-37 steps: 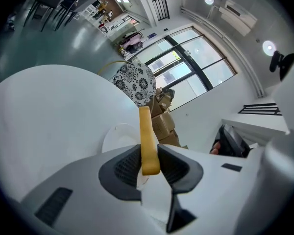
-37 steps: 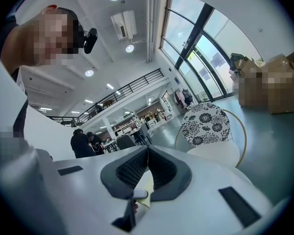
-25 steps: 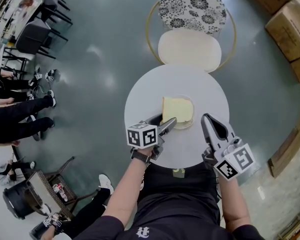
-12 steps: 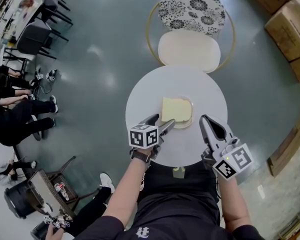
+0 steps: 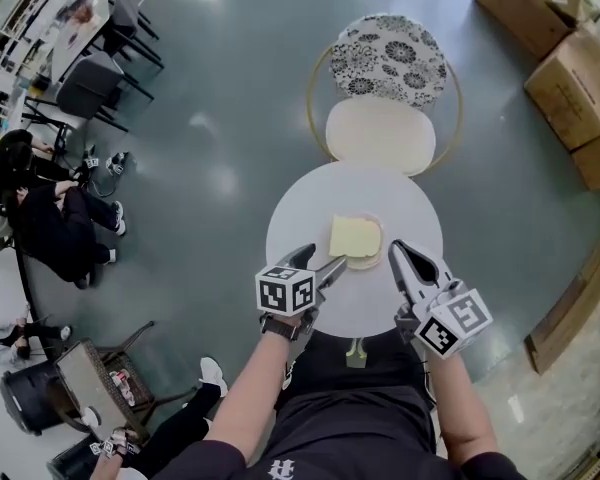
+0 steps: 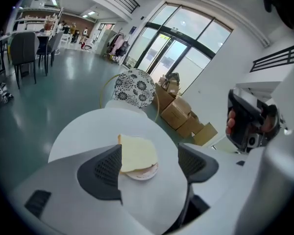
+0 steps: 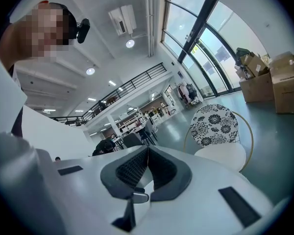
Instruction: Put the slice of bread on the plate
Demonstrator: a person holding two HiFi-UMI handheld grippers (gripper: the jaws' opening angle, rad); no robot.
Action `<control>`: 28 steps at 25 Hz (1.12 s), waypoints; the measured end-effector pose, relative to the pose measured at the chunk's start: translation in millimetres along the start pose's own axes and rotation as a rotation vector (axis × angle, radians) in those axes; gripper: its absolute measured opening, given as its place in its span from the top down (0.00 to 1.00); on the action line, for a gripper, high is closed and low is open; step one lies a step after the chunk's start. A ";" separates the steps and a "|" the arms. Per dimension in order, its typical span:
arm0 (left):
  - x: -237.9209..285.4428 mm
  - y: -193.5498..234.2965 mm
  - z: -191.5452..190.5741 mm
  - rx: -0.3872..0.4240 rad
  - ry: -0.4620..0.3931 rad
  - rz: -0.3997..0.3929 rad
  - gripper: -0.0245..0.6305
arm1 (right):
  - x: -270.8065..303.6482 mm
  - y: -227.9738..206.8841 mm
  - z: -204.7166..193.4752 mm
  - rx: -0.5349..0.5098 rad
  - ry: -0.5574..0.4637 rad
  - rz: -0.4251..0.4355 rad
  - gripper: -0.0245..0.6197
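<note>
Pale yellow and soft-looking, the bread slice [image 5: 352,236] lies flat on the small plate [image 5: 372,256], just ahead of the left claw [image 5: 323,258] and off to the left of the right claw [image 5: 398,251], on the round white bench [image 5: 300,218]. The left claw's jaws have just been opening and now stand wide. Nothing is pinched between them, and the slice shows beyond their tips, apart from both pads. The right claw's jaws are pressed together with nothing in them. The placing looks done, since the slice covers most of the plate and overhangs it on the side nearer the left claw. Bread like this is probably light and limp: it would dent under a hard squeeze and sag or tear if lifted by a corner. If it needs shifting, the overhanging crust edge seems the best hold, taken gently and across the firmer rim.
</note>
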State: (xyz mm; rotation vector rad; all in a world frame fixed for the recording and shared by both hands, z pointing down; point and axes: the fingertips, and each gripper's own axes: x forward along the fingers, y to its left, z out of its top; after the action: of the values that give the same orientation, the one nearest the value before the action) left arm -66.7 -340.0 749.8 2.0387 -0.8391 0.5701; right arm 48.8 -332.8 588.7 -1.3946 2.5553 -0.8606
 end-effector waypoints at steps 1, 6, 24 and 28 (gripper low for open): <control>-7.2 -8.4 7.7 0.009 -0.012 -0.008 0.41 | 0.3 5.7 6.4 -0.001 0.002 0.006 0.95; -56.0 -50.8 56.5 0.025 -0.147 -0.050 0.54 | -5.9 34.4 45.1 -0.032 -0.001 0.028 0.95; -187.9 -185.5 157.1 0.213 -0.509 -0.125 0.86 | -34.6 116.0 134.7 -0.195 -0.051 0.130 0.95; -211.9 -214.4 166.4 0.268 -0.573 -0.125 0.90 | -39.1 134.7 151.8 -0.256 -0.068 0.153 0.95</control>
State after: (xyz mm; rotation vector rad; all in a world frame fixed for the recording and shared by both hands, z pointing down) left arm -36.9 -312.5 407.8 2.5322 -0.9881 0.0145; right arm 24.3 -309.9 384.7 -1.2403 2.7510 -0.4687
